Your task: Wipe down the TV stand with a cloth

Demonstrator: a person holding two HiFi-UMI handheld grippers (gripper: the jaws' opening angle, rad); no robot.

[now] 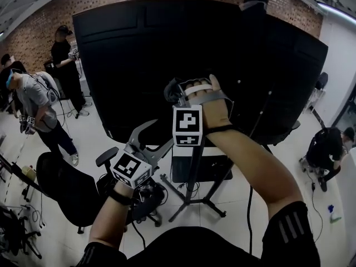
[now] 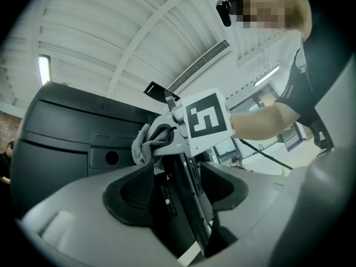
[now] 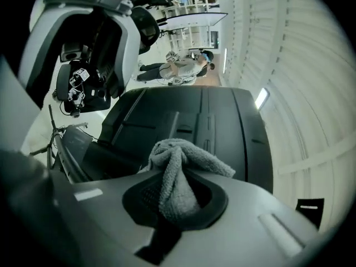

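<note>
Now | right tool (image 3: 178, 198) grips cloth (image 3: 177, 171) | TV back (image 1: 167, 54) ahead | chair (image 1: 61, 189) left

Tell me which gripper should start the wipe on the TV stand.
Right. The right gripper is shut on the grey cloth, facing the black panel. The left gripper stands open with no cloth, so it would probably need a handover first.

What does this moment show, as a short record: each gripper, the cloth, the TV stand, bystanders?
right gripper: shut on the grey cloth, raised before the TV, which shows its black back
left gripper: lower, jaws apart, nothing gripped
cloth: bunched between the right jaws
TV stand: below the screen, on spread legs
people: several at the room's edges
</note>
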